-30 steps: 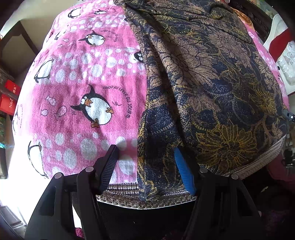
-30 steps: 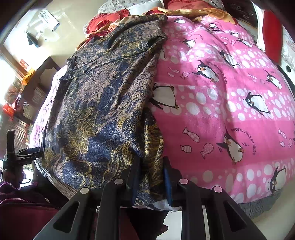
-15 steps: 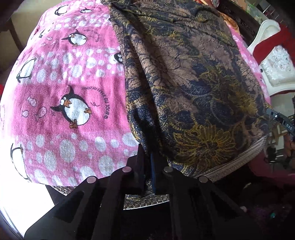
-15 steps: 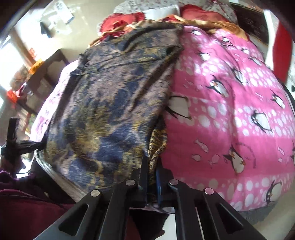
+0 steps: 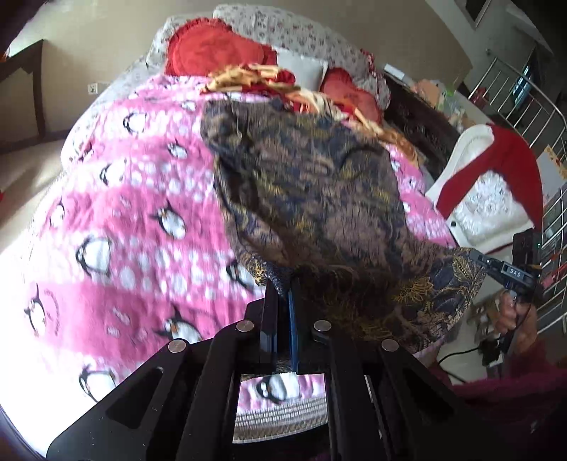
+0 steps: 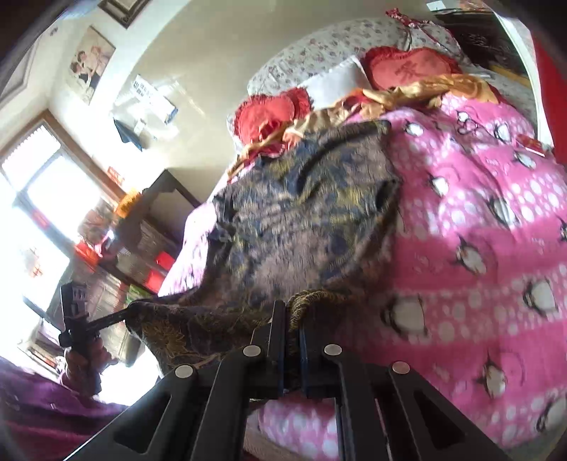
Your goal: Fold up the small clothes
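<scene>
A dark garment (image 5: 319, 198) with a blue, brown and gold flower print lies lengthwise on a bed's pink penguin blanket (image 5: 117, 227). Its near hem is lifted off the blanket. My left gripper (image 5: 283, 294) is shut on the hem's left corner. My right gripper (image 6: 292, 312) is shut on the other corner, where the cloth bunches between the pads. In the left wrist view the right gripper (image 5: 492, 266) shows at the far right with the hem (image 5: 439, 294) stretched to it. In the right wrist view the garment (image 6: 304, 220) sags toward the left gripper (image 6: 124, 312).
Red cushions (image 5: 212, 49), a flowered pillow (image 5: 294, 32) and a gold-red cloth (image 5: 255, 74) sit at the head of the bed. A white chair with a red cover (image 5: 489, 170) stands right of the bed. A dark shelf (image 6: 141, 241) with boxes stands on the left. A person's hand (image 6: 83, 358) holds the left gripper.
Both grippers closed on the garment's near hem corners, then rose and tilted up. The hem now hangs off the blanket between them, and the head of the bed has come into view.
</scene>
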A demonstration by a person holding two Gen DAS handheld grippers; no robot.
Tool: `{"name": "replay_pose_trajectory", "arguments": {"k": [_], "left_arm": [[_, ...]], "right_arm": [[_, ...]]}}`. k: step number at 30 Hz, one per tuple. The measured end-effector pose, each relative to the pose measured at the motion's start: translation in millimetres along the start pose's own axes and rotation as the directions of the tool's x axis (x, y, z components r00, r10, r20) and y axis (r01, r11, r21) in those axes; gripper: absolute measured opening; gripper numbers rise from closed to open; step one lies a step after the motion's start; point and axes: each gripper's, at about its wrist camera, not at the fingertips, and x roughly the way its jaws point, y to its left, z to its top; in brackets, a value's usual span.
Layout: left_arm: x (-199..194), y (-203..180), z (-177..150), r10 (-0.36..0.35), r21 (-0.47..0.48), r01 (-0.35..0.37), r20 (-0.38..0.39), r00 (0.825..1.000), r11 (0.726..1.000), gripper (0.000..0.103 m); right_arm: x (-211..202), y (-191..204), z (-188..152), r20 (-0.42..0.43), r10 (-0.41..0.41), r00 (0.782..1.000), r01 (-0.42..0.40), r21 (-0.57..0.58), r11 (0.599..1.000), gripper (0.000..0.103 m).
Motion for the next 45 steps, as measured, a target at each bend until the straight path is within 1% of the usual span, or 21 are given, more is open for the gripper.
{"name": "replay_pose_trajectory", "arguments": {"k": [3,5,6,10,16,20,23,25,28,30,31,32,34,35,36,37,38,39,40,43,45], "left_arm": [[4,3,27,-0.001,-0.016,0.001,0.041,0.999,1.000,0.003],[12,4,47,-0.028,-0.025,0.030,0.055,0.998,0.999,0.003],[17,5,57,-0.027,-0.026,0.028,0.060,0.998,0.999,0.003],[46,10,99,0.018,-0.012,-0.017,0.075,0.997,1.000,0.003],[93,24,167,0.035,-0.035,-0.032,0.093,0.995,0.999,0.003],[128,38,205,0.050,-0.070,-0.044,0.079,0.996,0.997,0.003],[152,45,226,0.081,-0.070,-0.076,0.068,0.994,0.995,0.003],[169,51,235,0.098,-0.072,-0.094,0.048,0.994,0.993,0.003],[198,61,244,0.108,-0.082,-0.108,-0.005,0.994,0.991,0.003],[209,69,247,0.099,-0.109,-0.102,-0.028,0.995,0.989,0.004],[211,72,248,0.089,-0.113,-0.092,-0.033,0.995,0.989,0.004],[211,74,249,0.083,-0.115,-0.088,-0.040,0.996,0.989,0.007],[204,75,248,0.065,-0.113,-0.070,-0.045,0.997,0.991,0.013],[200,73,248,0.071,-0.101,-0.074,-0.037,0.997,0.992,0.028],[191,70,246,0.090,-0.079,-0.091,-0.016,0.996,0.993,0.052],[181,67,244,0.105,-0.061,-0.104,0.016,0.994,0.993,0.063],[173,66,242,0.107,-0.051,-0.104,0.052,0.993,0.993,0.068],[165,64,239,0.104,-0.040,-0.101,0.075,0.992,0.994,0.068],[160,62,235,0.100,-0.024,-0.099,0.077,0.992,0.995,0.068],[160,60,218,0.103,0.021,-0.104,0.016,0.995,0.994,0.068],[172,58,204,0.104,0.052,-0.101,-0.066,0.992,0.994,0.068]], "right_arm": [[7,-4,23,0.046,0.003,0.999,-0.004,0.017,1.000,0.005],[12,-10,42,0.084,0.000,0.996,-0.003,0.032,0.999,0.005],[12,-16,52,0.098,-0.006,0.995,0.002,0.037,0.999,0.005],[30,-34,96,0.154,-0.032,0.988,0.022,0.069,0.997,0.005],[67,-52,163,0.194,-0.070,0.979,0.055,0.079,0.995,0.005],[100,-67,199,0.175,-0.100,0.979,0.084,0.098,0.992,0.005],[123,-83,219,0.156,-0.129,0.979,0.109,0.130,0.985,0.005],[141,-98,230,0.138,-0.152,0.979,0.130,0.162,0.978,0.005],[169,-115,243,0.076,-0.191,0.979,0.175,0.175,0.969,0.005],[178,-117,248,0.052,-0.225,0.973,0.217,0.127,0.968,0.008],[176,-114,248,0.063,-0.239,0.969,0.232,0.101,0.967,0.016],[169,-110,247,0.093,-0.254,0.963,0.247,0.077,0.966,0.030],[151,-105,242,0.154,-0.255,0.955,0.246,0.079,0.966,0.045],[145,-103,238,0.170,-0.244,0.955,0.233,0.079,0.969,0.045],[140,-99,234,0.174,-0.222,0.959,0.213,0.067,0.975,0.045],[135,-94,229,0.161,-0.197,0.967,0.192,0.043,0.980,0.045],[135,-86,223,0.132,-0.174,0.976,0.175,0.009,0.985,0.043],[137,-80,217,0.099,-0.159,0.982,0.162,-0.023,0.986,0.042],[140,-75,210,0.068,-0.144,0.987,0.148,-0.046,0.988,0.041],[158,-71,198,0.001,-0.095,0.996,0.095,-0.026,0.995,0.041],[172,-71,197,-0.030,-0.092,0.995,0.092,-0.026,0.995,0.041]]}}
